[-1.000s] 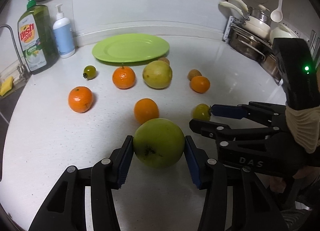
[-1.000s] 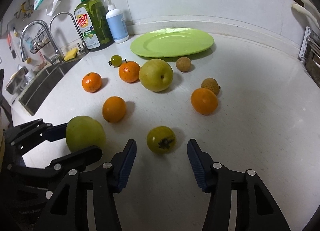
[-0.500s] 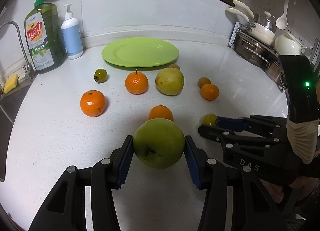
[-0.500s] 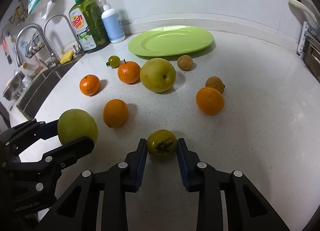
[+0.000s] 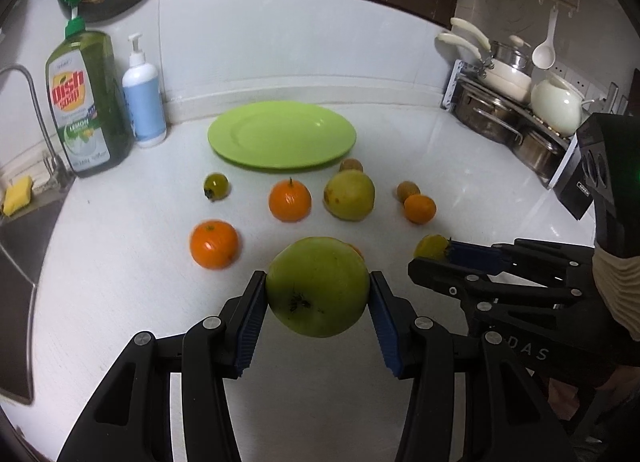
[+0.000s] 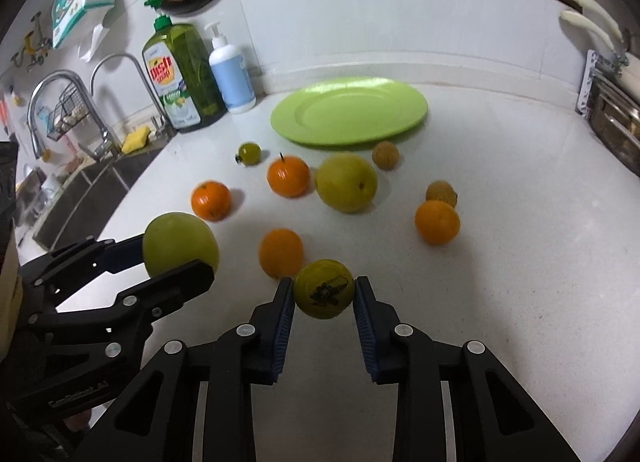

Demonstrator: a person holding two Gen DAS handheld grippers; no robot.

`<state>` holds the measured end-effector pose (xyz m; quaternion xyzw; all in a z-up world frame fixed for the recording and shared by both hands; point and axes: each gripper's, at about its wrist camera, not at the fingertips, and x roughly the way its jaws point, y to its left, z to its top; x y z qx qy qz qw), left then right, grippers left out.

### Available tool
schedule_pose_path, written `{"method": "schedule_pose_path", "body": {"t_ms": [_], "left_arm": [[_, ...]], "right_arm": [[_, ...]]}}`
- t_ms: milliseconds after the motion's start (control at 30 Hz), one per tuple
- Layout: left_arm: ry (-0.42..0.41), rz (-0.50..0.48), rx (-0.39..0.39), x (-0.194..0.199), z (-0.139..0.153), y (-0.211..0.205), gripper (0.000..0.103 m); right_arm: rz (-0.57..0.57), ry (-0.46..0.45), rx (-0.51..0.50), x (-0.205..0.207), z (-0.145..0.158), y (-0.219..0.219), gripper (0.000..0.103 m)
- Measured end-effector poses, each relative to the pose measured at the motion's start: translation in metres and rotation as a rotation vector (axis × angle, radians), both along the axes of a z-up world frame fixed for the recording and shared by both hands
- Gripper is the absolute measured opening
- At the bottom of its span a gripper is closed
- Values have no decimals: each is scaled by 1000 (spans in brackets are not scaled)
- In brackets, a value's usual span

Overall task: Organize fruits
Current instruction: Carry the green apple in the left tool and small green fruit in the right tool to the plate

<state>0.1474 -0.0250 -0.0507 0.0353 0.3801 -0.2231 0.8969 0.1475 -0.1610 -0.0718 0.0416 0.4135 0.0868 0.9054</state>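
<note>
Your left gripper (image 5: pixel 318 304) clamps green apple (image 5: pixel 317 286), calyx facing camera; right gripper (image 6: pixel 324 304) clamps small tomato (image 6: pixel 324 288), calyx toward camera; green plate (image 5: pixel 281 134), 12 o'clock, bare

Plate (image 6: pixel 348 112) behind scattered fruit on counter (image 6: pixel 520 262); soap bottles (image 6: pixel 188 74) left of plate, sink (image 6: pixel 80 190) farther left
</note>
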Motion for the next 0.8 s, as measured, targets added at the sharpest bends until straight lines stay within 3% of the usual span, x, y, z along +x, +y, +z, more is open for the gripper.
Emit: {"method": "schedule_pose_path", "body": {"t_ms": [500, 800], "left_arm": [[-57, -139, -6, 39, 29, 34, 49], [-86, -73, -22, 71, 45, 29, 49]], "right_arm": [[-160, -87, 0, 16, 29, 36, 31], [-138, -138, -26, 45, 45, 32, 31]]}}
